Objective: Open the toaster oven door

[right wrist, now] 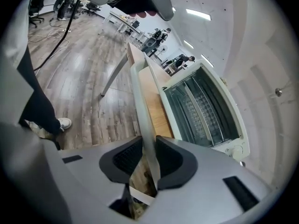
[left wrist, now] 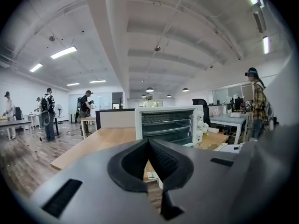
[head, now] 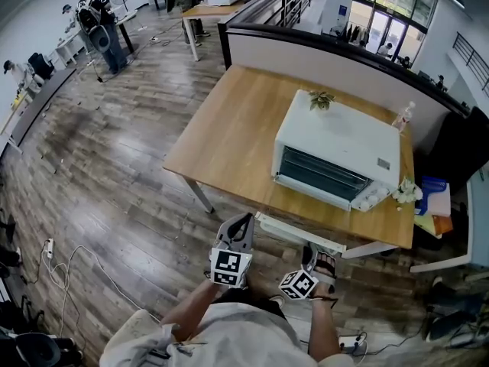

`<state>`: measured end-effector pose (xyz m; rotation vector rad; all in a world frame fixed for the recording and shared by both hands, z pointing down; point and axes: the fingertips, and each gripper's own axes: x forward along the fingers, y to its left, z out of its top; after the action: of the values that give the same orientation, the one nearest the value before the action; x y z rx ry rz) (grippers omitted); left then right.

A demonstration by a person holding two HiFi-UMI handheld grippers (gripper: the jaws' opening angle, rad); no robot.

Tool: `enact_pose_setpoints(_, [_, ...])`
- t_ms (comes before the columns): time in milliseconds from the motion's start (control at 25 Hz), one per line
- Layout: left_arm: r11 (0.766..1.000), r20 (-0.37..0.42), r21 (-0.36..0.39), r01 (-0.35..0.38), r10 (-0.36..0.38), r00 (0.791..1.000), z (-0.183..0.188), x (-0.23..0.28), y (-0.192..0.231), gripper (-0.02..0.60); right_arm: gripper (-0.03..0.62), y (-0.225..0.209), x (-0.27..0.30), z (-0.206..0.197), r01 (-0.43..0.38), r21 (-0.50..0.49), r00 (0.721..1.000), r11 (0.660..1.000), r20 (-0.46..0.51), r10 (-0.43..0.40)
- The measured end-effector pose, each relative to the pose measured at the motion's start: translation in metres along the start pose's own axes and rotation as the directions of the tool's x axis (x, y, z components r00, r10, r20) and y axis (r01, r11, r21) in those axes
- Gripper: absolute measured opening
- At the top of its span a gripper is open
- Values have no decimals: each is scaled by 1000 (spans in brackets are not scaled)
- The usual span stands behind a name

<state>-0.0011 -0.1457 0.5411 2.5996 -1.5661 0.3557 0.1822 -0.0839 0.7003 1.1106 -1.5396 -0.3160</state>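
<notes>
Right gripper point(right wrist: 148, 146) tipped downward, fingers pinching the door handle point(right wrist: 145, 101), a white bar that runs between the pads. Toaster oven point(head: 336, 140) is just beyond the fingertips, door swung down. Left gripper point(left wrist: 148, 143) is near level, fingers pressed together and empty, with the oven ahead of them.

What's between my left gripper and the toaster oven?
A strip of floor, then bare wooden table up to the toaster oven; head view shows it.

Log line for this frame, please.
toaster oven: open, cavity exposed | right tool: shut on door handle | left tool: shut, empty, clear of oven
</notes>
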Motion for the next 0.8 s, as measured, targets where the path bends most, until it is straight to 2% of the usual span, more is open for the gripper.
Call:
enact_pose_setpoints(240, [1000, -23, 9, 18, -17, 1000, -10, -2, 1, 9, 109, 14, 5, -4, 64, 21, 998, 998, -8, -63])
enact_pose_setpoints(480, [999, -52, 36, 36, -34, 998, -16, -7, 2, 9, 121, 21, 11, -6, 164, 110, 986, 980, 13, -167])
enact_pose_setpoints(800, [995, -76, 67, 71, -66, 995, -26, -10, -12, 9, 124, 36, 23, -10, 231, 129, 972, 964, 22, -235])
